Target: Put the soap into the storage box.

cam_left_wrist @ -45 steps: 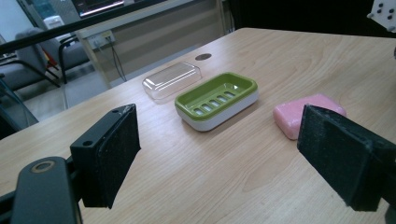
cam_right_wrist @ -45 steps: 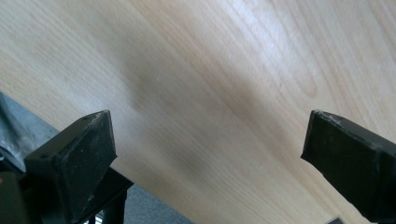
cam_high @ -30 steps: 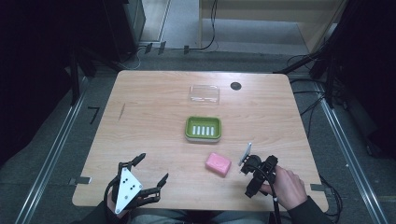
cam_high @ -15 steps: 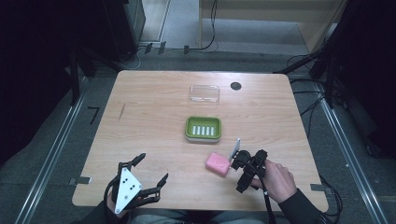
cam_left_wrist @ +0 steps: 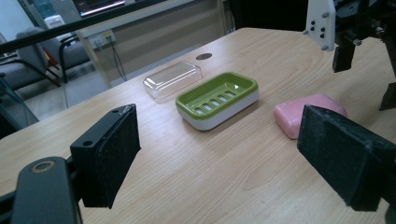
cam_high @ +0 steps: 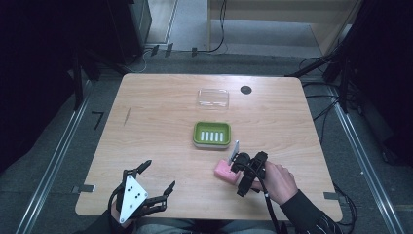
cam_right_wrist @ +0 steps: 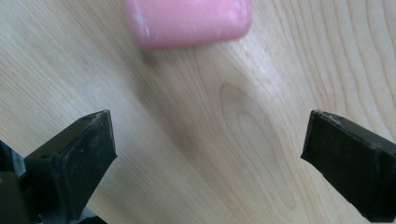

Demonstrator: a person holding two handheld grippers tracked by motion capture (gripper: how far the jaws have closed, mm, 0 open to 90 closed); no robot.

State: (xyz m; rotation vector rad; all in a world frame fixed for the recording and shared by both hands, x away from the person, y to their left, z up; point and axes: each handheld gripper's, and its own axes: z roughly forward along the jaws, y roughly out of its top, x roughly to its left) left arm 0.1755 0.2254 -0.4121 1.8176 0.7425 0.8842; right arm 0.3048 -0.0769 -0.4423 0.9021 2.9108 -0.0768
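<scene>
Right hand-held gripper (cam_high: 233, 168): held low over the counter (cam_high: 160, 126) at about 5 o'clock, forearm entering from the bottom edge, jaws spread wide and angled down beside the pink soap bar (cam_high: 225, 170); contact with the bar cannot be judged from above, though in the right gripper view the bar (cam_right_wrist: 187, 21) lies beyond the jaw tips, apart from them. Left hand-held gripper (cam_high: 158, 183): near the front edge at 7 o'clock, jaws apart and empty, grey plate uppermost. Green soap dish (cam_high: 212, 134): centre of the counter, slotted insert up, just toward 12 o'clock of the bar. Clear lid (cam_high: 213, 98): farther toward 12 o'clock, well apart from the dish. Dark round disc (cam_high: 246, 89): near the far edge at 1 o'clock. Surface: pale wood grain, bare across the 9 o'clock half. Surroundings: grey floor, cables, dark stands.
</scene>
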